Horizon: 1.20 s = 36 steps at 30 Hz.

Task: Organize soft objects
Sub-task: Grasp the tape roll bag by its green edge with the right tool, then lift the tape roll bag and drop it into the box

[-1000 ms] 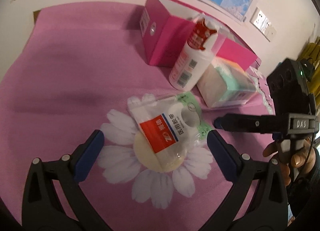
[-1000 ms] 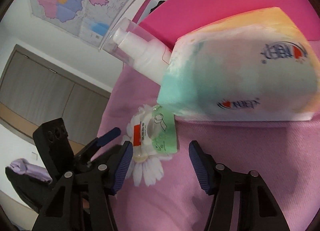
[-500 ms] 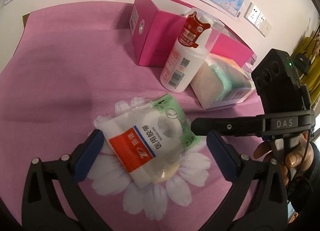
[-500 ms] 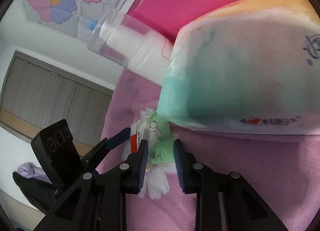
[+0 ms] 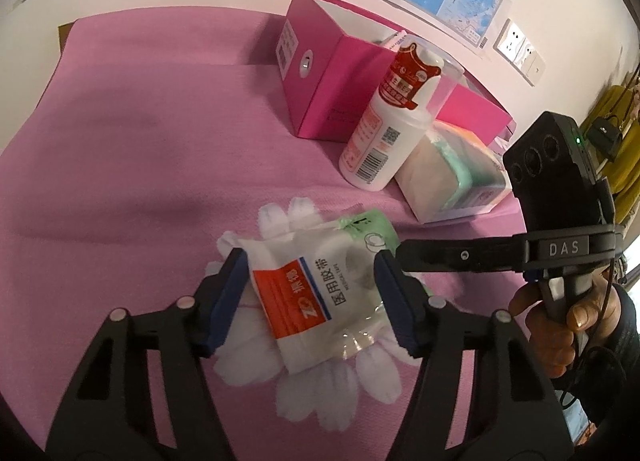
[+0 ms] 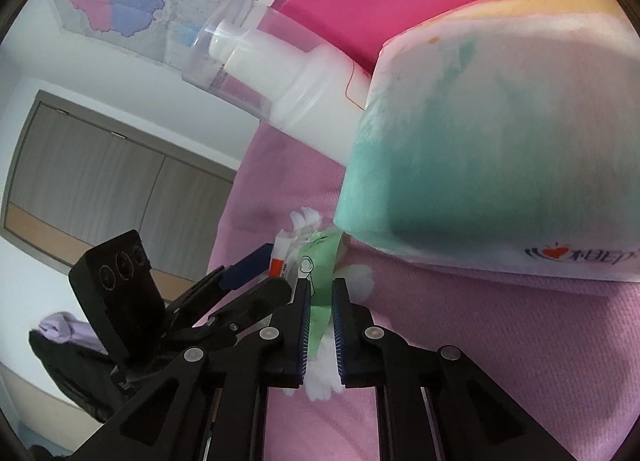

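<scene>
A clear medical tape packet (image 5: 320, 297) with a red and white label and a green edge lies tilted over a white daisy print on the pink cloth (image 5: 140, 165). My left gripper (image 5: 312, 289) straddles it and its jaws are closing. The blue pads (image 5: 228, 293) stand right at the packet's two sides, and I see no squeeze. My right gripper (image 6: 321, 293) is shut on the packet's green edge (image 6: 320, 261). In the left wrist view the right gripper (image 5: 404, 257) reaches in from the right, held by a hand (image 5: 560, 325). The left gripper (image 6: 260, 281) also shows in the right wrist view.
Behind the packet a white bottle (image 5: 384, 129) with a red label leans against an open pink box (image 5: 320, 73). A soft tissue pack (image 5: 452, 177) in green and orange wrap lies beside it and fills the right wrist view (image 6: 500, 141). A wall with maps runs behind.
The right gripper has closed on the packet's green edge. The left jaws have narrowed from wide open to the packet's sides. The packet has tilted and shifted slightly left.
</scene>
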Motion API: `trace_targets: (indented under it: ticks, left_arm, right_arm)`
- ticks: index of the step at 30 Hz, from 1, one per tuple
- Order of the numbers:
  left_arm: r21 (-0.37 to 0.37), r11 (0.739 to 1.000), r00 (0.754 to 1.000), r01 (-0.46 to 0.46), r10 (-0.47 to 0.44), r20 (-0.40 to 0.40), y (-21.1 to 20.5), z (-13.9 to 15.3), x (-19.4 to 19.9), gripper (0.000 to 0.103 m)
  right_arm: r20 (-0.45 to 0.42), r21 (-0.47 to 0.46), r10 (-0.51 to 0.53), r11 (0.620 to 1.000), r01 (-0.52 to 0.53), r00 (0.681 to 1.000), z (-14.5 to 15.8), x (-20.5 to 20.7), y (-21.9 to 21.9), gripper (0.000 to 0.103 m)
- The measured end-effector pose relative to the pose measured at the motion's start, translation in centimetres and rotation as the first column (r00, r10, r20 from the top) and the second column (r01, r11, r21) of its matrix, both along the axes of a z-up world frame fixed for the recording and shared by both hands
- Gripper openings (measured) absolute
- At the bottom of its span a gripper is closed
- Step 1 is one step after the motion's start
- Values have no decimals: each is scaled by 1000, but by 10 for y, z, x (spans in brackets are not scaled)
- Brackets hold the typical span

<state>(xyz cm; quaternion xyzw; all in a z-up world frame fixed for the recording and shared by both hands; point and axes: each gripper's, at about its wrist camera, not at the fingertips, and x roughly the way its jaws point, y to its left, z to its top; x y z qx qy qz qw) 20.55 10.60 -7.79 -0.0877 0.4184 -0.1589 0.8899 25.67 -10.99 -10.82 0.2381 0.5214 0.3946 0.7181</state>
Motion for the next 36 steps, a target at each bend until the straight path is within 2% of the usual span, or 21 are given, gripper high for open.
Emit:
trace_targets:
  ticks: [4,5,8,11,13,15,17,23,27,36]
  left_arm:
    - [-1,1000,1000,-14,14,-1,4,0,-1,57]
    - [-4,1000,1000,-19,19,-1,6,0,-2,48]
    - [-7,999,999,-45,44,-22,14,-1,-1,32]
    - [-12,998,997,-65,64,-45,20,-3,0,20]
    - [-42,996,995,-81,79,-57,24,-5,0,19]
    - [-54,993,993,-101,98,-63,28,-7,0,10]
    - [-84,990,992,-115,109,-71,35,-8,-2,8]
    - [-112,986,991,-126,120,-63,35,-7,-6,5]
    - [-114,986,992,-124,119,-53,32,-4,-8,4]
    - [-108,988,994,-111,111,-10,23,14,-11,4]
  right_arm:
    - [2,-2,2,1000,-2,1000,-1,5,1,10]
    - [2,-4,4,1000,-3,1000,-2,4,1,10]
    - [9,20,13,1000,-13,1000,-5,4,-2,10]
    - [11,0,7,1000,-7,1000,-7,5,-3,10]
    - [21,-10,12,1000,-12,1000,-6,5,-1,10]
    - [26,-8,13,1000,-13,1000,-5,6,-1,10]
    - [25,-19,9,1000,-9,1000,-7,7,-1,11]
    - [34,5,10,1000,-11,999,-8,7,-4,10]
    - [35,46,2,999,-3,999,-8,9,-9,9]
    - [75,56,-5,998,1,997,0,12,-14,7]
